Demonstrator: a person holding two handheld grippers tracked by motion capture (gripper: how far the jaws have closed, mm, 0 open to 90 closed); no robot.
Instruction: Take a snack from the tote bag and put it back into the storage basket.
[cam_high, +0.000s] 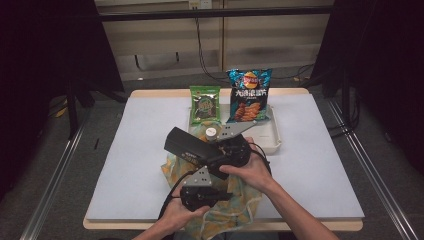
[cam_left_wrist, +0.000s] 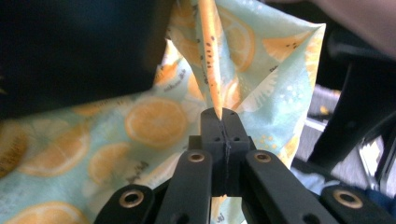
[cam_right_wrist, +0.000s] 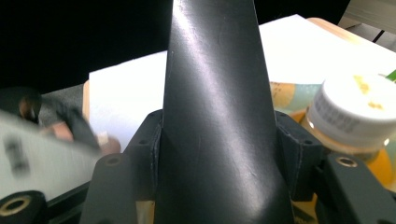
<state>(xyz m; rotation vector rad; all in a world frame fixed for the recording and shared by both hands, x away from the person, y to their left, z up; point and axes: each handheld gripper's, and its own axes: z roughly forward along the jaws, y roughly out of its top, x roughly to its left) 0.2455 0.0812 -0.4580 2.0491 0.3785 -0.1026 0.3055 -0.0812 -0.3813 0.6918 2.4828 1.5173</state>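
The left gripper (cam_high: 212, 196) sits at the near edge of the table, its jaws pressed together on a raised fold of the orange-print cloth (cam_left_wrist: 140, 121), which lies bunched at the near middle of the white mat (cam_high: 125, 160); the right gripper (cam_high: 220, 150), just beyond it, holds a long black box (cam_right_wrist: 215, 116) between jaws set partway apart, and the box angles up and to the left over the cloth.

Risks, as I judge them: the fold is thin and pinched near its edge, so a sharp pull could slip it from the pads; the cloth runs under or against the box, and lifting one may drag the other; the box is gripped toward one end, so its free end could sag or swing into the white-capped bottle (cam_right_wrist: 355, 112) just beside it, or the white tray (cam_high: 272, 142) at the far middle holding a green packet (cam_high: 204, 105) and a blue chip bag (cam_high: 248, 97).

Hard to make out: how the cloth lies beneath the grippers and hands; whether the bottle stands on the cloth or in the tray; the box's far end, cut off in the right gripper view; the print on the box, too small to read.
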